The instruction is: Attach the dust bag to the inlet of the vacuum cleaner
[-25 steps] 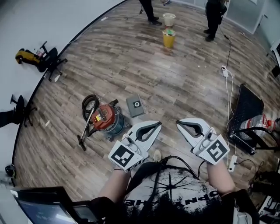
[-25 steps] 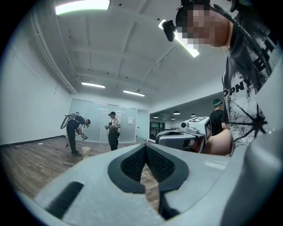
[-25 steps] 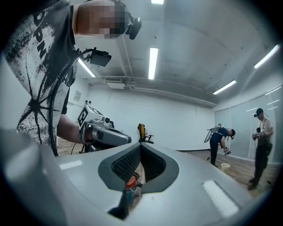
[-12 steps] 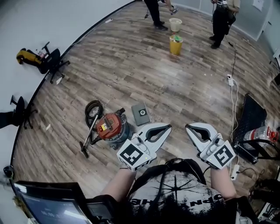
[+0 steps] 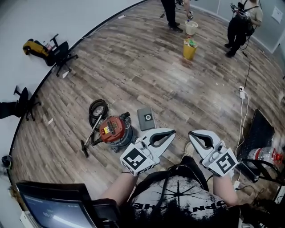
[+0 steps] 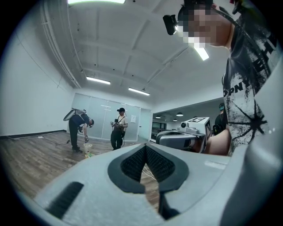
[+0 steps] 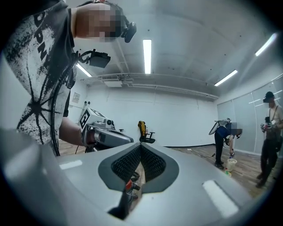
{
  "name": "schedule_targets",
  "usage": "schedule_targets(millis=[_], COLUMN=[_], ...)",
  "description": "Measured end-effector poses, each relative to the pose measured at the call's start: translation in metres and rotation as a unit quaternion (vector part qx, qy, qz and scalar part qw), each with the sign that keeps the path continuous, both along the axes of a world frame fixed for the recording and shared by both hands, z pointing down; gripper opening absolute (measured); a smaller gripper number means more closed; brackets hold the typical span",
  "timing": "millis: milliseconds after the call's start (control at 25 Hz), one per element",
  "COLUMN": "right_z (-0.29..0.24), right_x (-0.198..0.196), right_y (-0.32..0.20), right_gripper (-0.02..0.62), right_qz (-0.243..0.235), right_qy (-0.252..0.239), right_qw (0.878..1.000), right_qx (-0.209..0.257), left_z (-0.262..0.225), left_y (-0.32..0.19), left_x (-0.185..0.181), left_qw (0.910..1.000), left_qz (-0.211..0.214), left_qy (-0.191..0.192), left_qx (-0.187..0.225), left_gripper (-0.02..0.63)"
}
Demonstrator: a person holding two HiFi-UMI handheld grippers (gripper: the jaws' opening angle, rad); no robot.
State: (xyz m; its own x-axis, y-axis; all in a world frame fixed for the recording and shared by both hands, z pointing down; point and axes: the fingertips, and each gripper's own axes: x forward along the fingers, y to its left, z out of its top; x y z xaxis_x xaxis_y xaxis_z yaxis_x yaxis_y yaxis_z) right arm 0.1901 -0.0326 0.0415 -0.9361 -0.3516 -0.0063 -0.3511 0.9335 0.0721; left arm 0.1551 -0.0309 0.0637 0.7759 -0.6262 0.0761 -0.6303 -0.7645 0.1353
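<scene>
The red vacuum cleaner [image 5: 116, 129] stands on the wooden floor, with its black hose coiled [image 5: 97, 109] behind it and a wand [image 5: 90, 133] lying at its left. A flat grey dust bag [image 5: 146, 118] with a round hole lies just right of the vacuum. My left gripper [image 5: 171, 132] is held level, shut and empty, a little right of the vacuum and in front of the bag. My right gripper [image 5: 192, 134] is beside it, also shut and empty. The left gripper view shows the shut jaws [image 6: 145, 148] with nothing between them, and so does the right gripper view [image 7: 140, 147].
Two people [image 5: 174, 13] [image 5: 242, 21] stand at the far end by a yellow bucket [image 5: 189, 48]. Office chairs [image 5: 61, 54] line the left wall. A power strip with its cable [image 5: 242, 94] and a black rack [image 5: 262, 138] are on the right. A monitor [image 5: 53, 207] sits at the bottom left.
Both grippers have moved forward together with the person, still shut. The vacuum and the dust bag now lie closer in front of them.
</scene>
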Motion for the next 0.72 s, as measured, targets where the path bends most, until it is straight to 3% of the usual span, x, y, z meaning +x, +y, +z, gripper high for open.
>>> schedule_targets(millis=[200, 480, 720], right_z=[0.004, 0.009, 0.017], right_x=[0.016, 0.066, 0.111], right_y=[-0.054, -0.142, -0.203], right_gripper=[0.008, 0.008, 0.008], right_qz=[-0.031, -0.067, -0.091], right_qy=[0.001, 0.003, 0.015], right_qw=[0.999, 0.998, 0.995], right_qx=[-0.004, -0.018, -0.032], left_z=[0.012, -0.004, -0.001], left_y=[-0.050, -0.146, -0.203], left_x=[0.018, 0.070, 0.116], left_qw=[0.9994, 0.9987, 0.9975], left_qz=[-0.031, -0.047, -0.069], left_qy=[-0.004, -0.013, -0.009], left_qx=[-0.017, 0.011, -0.014], left_gripper=[0.003, 0.002, 0.003])
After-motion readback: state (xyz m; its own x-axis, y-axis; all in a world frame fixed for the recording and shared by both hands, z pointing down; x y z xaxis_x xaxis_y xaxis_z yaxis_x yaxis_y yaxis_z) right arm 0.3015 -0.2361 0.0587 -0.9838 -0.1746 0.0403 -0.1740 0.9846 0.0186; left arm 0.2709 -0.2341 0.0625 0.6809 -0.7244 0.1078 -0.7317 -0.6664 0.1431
